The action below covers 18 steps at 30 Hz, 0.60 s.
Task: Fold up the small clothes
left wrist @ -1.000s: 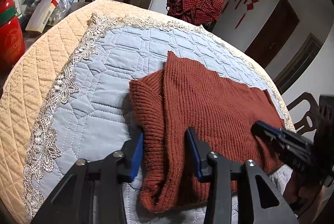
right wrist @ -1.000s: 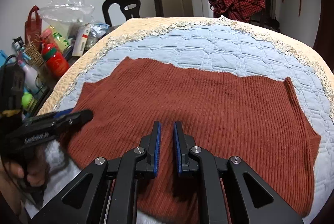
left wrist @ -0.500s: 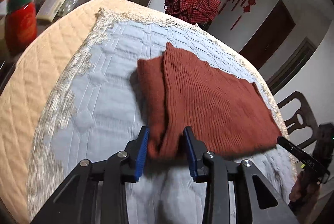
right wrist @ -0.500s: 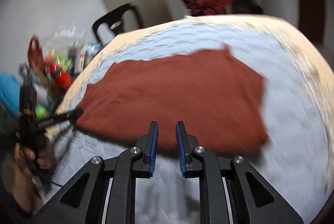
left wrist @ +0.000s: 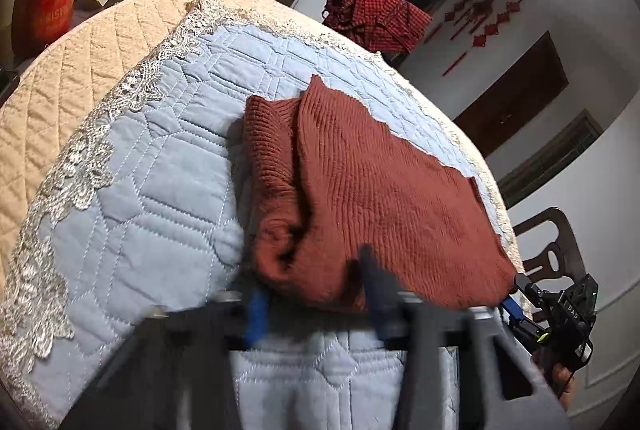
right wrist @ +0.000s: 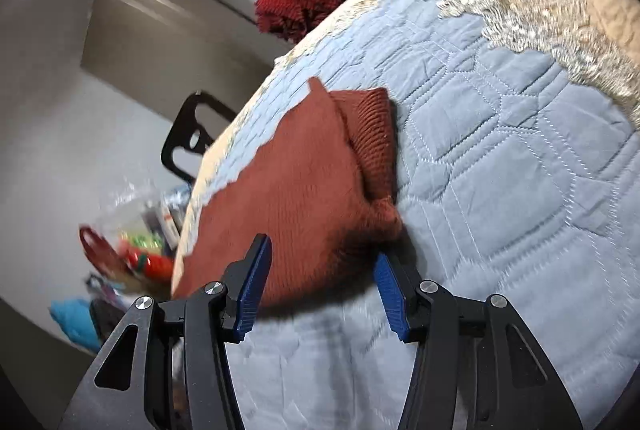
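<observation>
The rust knit sweater (left wrist: 372, 185) lies folded on the blue quilted surface (left wrist: 160, 189); beyond it stand a red canister (left wrist: 46, 1), lettering unreadable, and a red checked garment (left wrist: 372, 15). The left gripper (left wrist: 316, 300), blurred, is closing its fingers around the sweater's near edge. The right gripper (right wrist: 320, 290), marked "DAS", is opening, released, with the sweater's corner between its fingers.

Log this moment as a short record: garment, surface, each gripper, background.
garment: rust-red knit sweater, folded, lying on the table
surface: blue quilted table cover, lace-trimmed
left gripper: jaws closing, sweater's near edge between them; blur hides whether the pads press
right gripper: jaws opening, sweater's near edge between them, not gripped
background: red checked garment beyond the table's far edge; red bottle beside the table
</observation>
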### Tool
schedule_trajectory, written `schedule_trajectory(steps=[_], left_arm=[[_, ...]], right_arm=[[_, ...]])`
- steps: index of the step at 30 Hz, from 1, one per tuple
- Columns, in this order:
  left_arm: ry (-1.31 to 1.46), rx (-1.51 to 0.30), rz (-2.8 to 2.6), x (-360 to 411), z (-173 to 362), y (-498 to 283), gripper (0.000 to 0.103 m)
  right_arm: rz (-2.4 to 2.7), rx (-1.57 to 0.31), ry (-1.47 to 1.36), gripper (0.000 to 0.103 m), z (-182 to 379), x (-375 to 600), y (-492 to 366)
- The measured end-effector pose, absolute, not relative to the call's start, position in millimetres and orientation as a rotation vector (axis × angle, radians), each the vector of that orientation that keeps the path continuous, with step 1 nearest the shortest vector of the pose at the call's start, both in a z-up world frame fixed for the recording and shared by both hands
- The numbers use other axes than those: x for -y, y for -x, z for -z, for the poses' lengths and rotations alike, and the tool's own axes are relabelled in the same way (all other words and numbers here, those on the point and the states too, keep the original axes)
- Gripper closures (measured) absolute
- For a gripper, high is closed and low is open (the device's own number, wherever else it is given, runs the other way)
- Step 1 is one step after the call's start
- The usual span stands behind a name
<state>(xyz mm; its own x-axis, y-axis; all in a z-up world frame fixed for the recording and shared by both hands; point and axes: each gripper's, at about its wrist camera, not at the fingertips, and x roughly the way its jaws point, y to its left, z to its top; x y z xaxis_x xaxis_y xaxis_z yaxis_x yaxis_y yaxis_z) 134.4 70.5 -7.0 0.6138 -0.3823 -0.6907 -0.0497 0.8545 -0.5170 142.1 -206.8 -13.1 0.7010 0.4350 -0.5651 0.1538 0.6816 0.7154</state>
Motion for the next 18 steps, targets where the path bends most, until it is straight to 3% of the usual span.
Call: schedule_trajectory(steps=[1,2,5,18], left_arm=[[0.538,-0.915,0.204,-70.7,10.2,-136.1,0.085],[0.547,-0.912,0.203,-71.8,10.4,-135.2,0.087],[0.528,-0.892,0.199,-72.3,1.7,-124.8,0.093],[0.549,-0.915,0.248,-81.7,-14.6,-48.7,0.094]], right_arm=[[-0.164,-0.803,-0.822,0.066,14.0,205.8,-144.8],[-0.142,-0.814,-0.803,0.092,13.6,204.4,-146.3],[-0.137,-0.805,-0.802,0.097,9.4,207.7,-139.5],[-0.111,-0.833,-0.766,0.097,-14.8,212.9,-63.0]])
